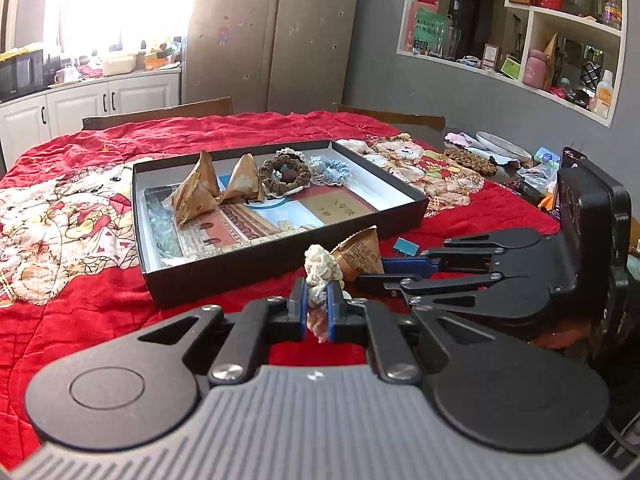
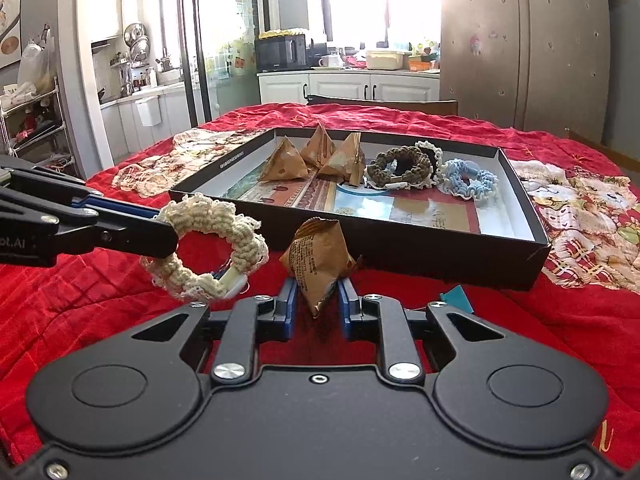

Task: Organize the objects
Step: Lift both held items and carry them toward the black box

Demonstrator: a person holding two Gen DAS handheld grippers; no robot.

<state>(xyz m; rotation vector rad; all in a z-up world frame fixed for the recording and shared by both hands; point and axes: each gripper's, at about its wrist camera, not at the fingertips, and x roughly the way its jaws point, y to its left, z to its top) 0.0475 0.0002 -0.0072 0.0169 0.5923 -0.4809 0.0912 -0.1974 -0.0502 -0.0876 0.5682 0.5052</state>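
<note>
Left wrist view. We see the left gripper [image 1: 318, 304] closed on a cream crocheted scrunchie [image 1: 320, 272], pinched between its blue pads and standing up above them. Beyond it lies a shallow black box [image 1: 280, 256] on the red quilt [image 1: 80, 320]. Inside the box we count two brown triangular packets [image 1: 196, 192], a brown scrunchie [image 1: 284, 174] and a light blue scrunchie [image 1: 330, 168], all toward the far side. The box floor carries a printed picture with a tan panel; we cannot read its characters. At right, the right gripper [image 1: 362, 270] reaches in from the side, and a brown packet [image 1: 360, 252] with fine print, too small to read, sits at its tips.

Right wrist view. We see the right gripper [image 2: 318, 300] gripping the brown packet [image 2: 318, 260] by its lower corner; the packet stands just in front of the box's near wall [image 2: 440, 256]. The packet's text is illegible. The left gripper [image 2: 160, 232] enters from the left, holding the cream scrunchie [image 2: 212, 248] clear of the quilt [image 2: 560, 340]. Its body bears part of a marking ending "AI". The inner left wall of the box shows a line of white capitals that we cannot make out. Three packets [image 2: 316, 156] stand in the box here.
</note>
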